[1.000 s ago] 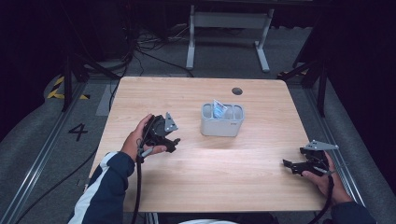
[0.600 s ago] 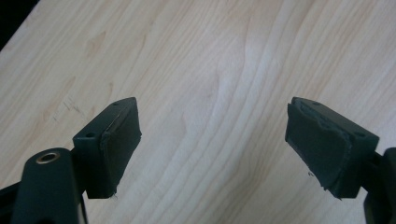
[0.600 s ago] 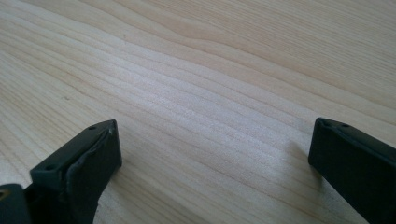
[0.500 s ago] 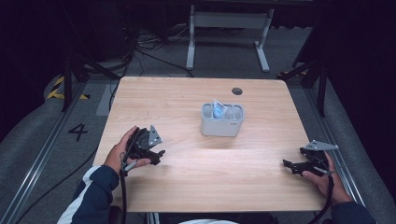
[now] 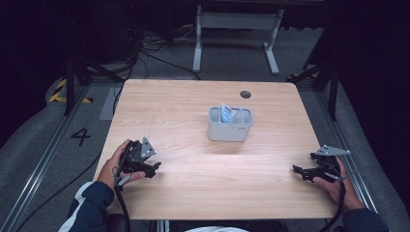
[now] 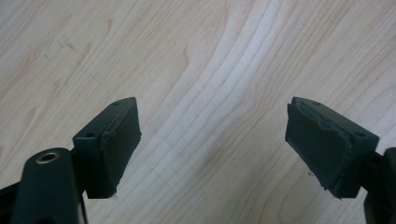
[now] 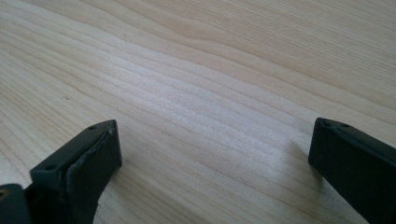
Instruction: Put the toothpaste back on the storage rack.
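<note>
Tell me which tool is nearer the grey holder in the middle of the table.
Left. The left tool sits toward the table's front-left, a moderate stretch from the grey holder. The right tool rests near the front-right edge, slightly farther off. Both stand open and empty.

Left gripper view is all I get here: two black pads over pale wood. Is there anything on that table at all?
Observer: Yes. From the high view, a grey holder stands near the table's middle, away from both tools.
Operator: Is anything in it?
Observer: A small blue-and-white packet sticks up from one of its compartments; I cannot read what it is.
Operator: And my tool, where is it?
Observer: The left tool is low over the near left part of the table, pads apart and nothing between them.
Operator: Is there a second one?
Observer: The right tool sits near the right edge, also open with bare wood between its pads.
</note>
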Demonstrator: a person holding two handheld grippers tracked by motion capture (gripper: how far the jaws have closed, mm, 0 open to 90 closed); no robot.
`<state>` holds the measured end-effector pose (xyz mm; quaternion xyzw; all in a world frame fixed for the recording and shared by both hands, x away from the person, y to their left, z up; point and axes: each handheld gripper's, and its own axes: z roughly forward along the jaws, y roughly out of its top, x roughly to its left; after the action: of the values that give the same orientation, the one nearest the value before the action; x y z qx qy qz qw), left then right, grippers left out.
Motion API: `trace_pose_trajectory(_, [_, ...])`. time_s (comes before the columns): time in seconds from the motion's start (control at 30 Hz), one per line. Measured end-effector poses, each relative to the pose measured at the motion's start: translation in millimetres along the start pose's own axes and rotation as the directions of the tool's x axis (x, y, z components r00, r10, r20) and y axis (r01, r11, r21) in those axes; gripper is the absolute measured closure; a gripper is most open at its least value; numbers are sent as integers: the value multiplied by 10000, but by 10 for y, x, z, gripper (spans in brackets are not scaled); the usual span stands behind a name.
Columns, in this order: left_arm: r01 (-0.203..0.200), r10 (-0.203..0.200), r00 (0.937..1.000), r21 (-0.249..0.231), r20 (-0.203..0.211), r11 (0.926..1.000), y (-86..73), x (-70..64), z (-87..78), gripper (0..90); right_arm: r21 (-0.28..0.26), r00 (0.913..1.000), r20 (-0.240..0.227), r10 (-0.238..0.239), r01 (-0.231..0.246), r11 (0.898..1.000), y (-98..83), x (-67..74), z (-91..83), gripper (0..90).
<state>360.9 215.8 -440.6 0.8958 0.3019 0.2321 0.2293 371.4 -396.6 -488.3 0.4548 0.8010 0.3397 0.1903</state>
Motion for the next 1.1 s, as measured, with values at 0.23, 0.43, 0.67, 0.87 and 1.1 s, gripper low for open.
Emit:
trace_pose_trajectory(0.23, [472,-472,9989,-2,35,9989,-216,11,4,195,0,10000,-14,-10,10,10000,1,-1,0,28])
trace_pose_trajectory(0.43, [1779,-1775,9840,-482,134,9829,-425,89,-50,208,9,10000,-38,-7,7,10000,3,-2,1,27])
trace_pose_trajectory(0.67, [2253,-2244,9742,-470,227,9732,-635,132,-48,202,17,10000,-36,20,-20,10000,7,-2,3,24])
trace_pose_trajectory(0.87, [2569,-2542,9658,-557,521,9648,-716,136,-39,198,20,10000,-16,29,-29,10000,9,0,5,23])
trace_pose_trajectory(1.1, [3284,-3168,9419,-1072,1118,9384,-868,133,-42,172,52,9999,-108,-62,63,10000,31,-8,30,14])
